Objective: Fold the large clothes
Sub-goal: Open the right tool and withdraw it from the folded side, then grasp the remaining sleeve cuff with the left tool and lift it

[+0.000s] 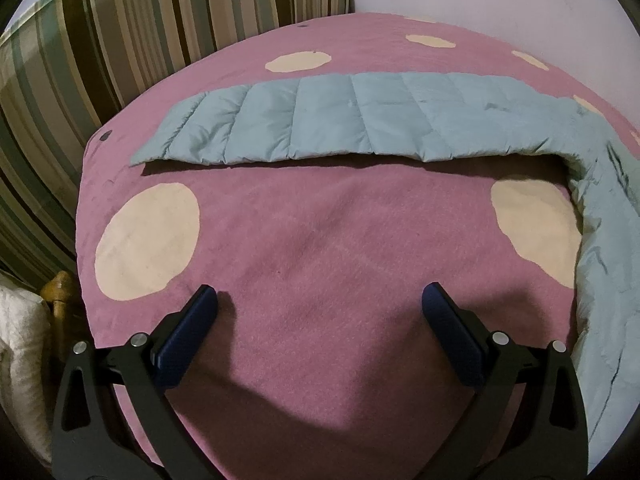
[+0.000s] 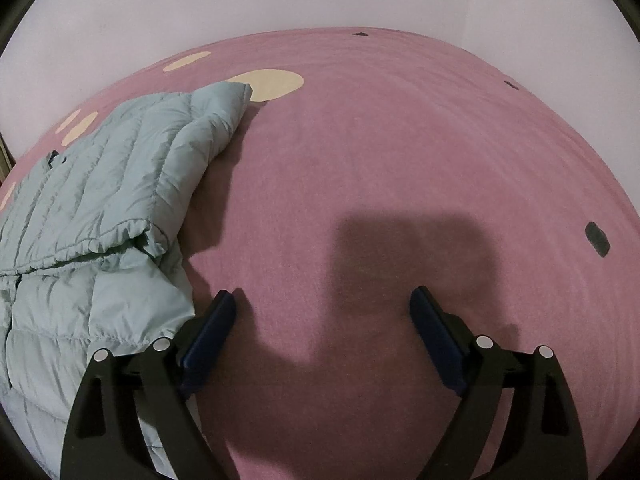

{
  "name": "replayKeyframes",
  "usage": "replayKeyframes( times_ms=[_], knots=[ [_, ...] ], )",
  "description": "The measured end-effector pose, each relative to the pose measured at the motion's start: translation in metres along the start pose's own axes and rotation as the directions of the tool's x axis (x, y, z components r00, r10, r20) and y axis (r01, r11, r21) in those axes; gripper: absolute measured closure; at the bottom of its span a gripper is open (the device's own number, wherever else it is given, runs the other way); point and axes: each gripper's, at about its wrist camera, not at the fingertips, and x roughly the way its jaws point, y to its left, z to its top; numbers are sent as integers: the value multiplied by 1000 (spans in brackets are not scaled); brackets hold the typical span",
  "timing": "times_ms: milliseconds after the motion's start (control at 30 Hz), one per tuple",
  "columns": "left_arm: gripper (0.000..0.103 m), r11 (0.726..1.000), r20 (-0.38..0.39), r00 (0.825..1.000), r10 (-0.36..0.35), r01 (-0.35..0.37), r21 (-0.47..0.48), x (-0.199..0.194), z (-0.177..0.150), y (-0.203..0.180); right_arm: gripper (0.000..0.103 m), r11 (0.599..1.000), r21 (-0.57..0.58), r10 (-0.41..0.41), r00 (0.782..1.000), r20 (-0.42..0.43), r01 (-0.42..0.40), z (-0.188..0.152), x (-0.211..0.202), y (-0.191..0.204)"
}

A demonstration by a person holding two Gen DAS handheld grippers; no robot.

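A pale blue quilted puffer jacket lies on a pink blanket with cream spots. In the left wrist view one sleeve stretches flat across the bed, and the body runs down the right edge. My left gripper hovers open over bare blanket, short of the sleeve, with nothing between its fingers. In the right wrist view the jacket lies bunched at the left, its other sleeve folded over it. My right gripper stands open over the pink blanket, its left finger beside the jacket's edge.
A striped cushion stands at the far left of the bed, against a pale wall. A wooden post and white bedding sit past the bed's left edge. Dark patches mark the blanket at the right.
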Motion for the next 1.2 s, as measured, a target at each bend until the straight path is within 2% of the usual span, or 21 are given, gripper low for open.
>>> replayKeyframes(
  times_ms=[233,400,500,667,800,967,1000,1033,1167,1200],
  knots=[
    [2,999,21,999,-41,41,3,-12,3,19,13,1000,-2,-4,1000,-5,4,1,1,-1],
    [2,996,33,999,-21,24,-81,-7,22,58,12,999,-14,-46,999,6,46,-1,-3,4],
    [2,987,34,999,-20,25,-162,2,37,91,12,992,6,-124,992,36,124,-2,-10,3],
    [2,955,24,999,-36,42,-295,27,60,143,12,983,-7,-183,982,52,184,-1,-10,7],
    [2,928,25,998,-60,65,-366,45,75,167,12,971,-35,-233,970,67,235,-1,-10,14],
    [2,892,40,981,-192,192,-409,68,89,175,12,970,-38,-239,969,65,242,-1,-9,13],
    [5,890,50,980,-195,198,-411,69,90,175,12,969,-38,-241,968,67,244,-1,-9,13],
    [16,887,66,976,-208,217,-408,71,93,175,12,968,-40,-244,967,68,247,-1,-10,14],
    [47,869,105,967,-232,255,-425,75,99,177,12,964,-48,-257,964,73,261,-2,-10,16],
    [64,866,109,963,-245,268,-422,76,99,177,12,964,-50,-259,963,72,263,-3,-10,16]
  ],
)
